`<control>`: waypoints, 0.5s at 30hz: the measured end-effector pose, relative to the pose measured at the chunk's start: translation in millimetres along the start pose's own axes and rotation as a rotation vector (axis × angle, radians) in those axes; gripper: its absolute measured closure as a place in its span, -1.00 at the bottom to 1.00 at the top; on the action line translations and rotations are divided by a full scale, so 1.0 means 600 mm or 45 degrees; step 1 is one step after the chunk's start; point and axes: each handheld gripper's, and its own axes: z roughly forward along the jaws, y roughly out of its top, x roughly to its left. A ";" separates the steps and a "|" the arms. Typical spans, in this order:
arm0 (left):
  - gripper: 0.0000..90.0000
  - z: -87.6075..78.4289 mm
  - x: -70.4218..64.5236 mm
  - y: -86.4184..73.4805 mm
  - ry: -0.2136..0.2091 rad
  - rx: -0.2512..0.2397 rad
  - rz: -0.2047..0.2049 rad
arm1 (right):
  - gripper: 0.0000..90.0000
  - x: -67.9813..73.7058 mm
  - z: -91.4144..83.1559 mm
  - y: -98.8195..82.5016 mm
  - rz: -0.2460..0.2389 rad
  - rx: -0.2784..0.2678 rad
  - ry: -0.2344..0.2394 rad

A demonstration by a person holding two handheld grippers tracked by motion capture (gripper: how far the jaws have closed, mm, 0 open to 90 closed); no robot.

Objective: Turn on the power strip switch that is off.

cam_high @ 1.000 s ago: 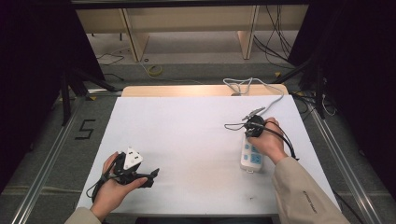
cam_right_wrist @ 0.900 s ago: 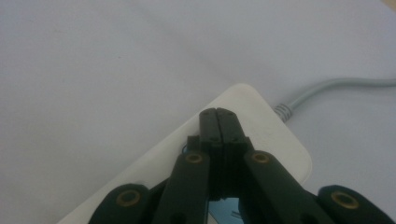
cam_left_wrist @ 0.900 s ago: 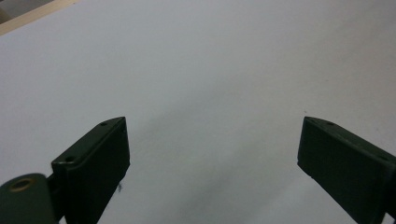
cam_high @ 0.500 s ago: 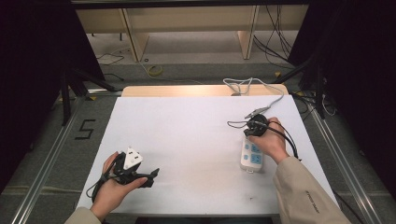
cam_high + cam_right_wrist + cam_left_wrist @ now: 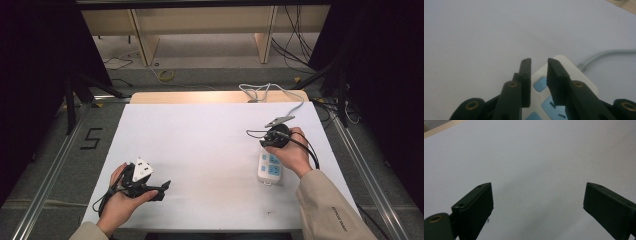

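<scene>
A white power strip [image 5: 269,169] with blue sockets lies flat on the white table at the right, its grey cable [image 5: 270,92] running off toward the back edge. My right gripper [image 5: 274,137] points down over the strip's far end. In the right gripper view its jaws [image 5: 539,62] stand a narrow gap apart just above the power strip [image 5: 581,81]. They have just been opening, and nothing is between them. My left gripper [image 5: 162,190] rests low at the front left. In the left gripper view it [image 5: 537,192] is wide open over bare table.
The white table cover [image 5: 200,145] runs between the two hands. A wooden strip [image 5: 190,96] edges the table's back. Shelving legs and loose cables stand on the floor beyond, with metal rails along both sides.
The right hand has shifted only slightly over the power strip. The left hand and its gripper have stayed where they were.
</scene>
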 end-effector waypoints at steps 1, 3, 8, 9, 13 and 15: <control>-0.80 0.000 0.000 0.000 0.000 0.000 0.000 | 0.59 0.001 -0.001 0.000 -0.001 0.000 0.001; -0.80 0.000 0.000 0.000 0.000 0.000 -0.001 | 0.55 0.004 -0.003 0.000 -0.014 -0.008 -0.010; -0.80 0.000 0.000 0.000 0.001 -0.001 -0.006 | 0.48 0.008 -0.008 -0.001 -0.024 -0.024 -0.011; -0.80 0.000 0.000 0.000 0.000 -0.001 -0.004 | 0.46 0.009 -0.009 -0.001 -0.022 -0.031 -0.010; -0.80 0.000 0.000 -0.001 0.001 -0.003 -0.010 | 0.39 0.011 -0.015 -0.004 -0.019 -0.053 0.001; -0.80 -0.001 0.000 -0.001 0.001 -0.004 -0.012 | 0.37 0.012 -0.017 -0.008 -0.020 -0.058 0.009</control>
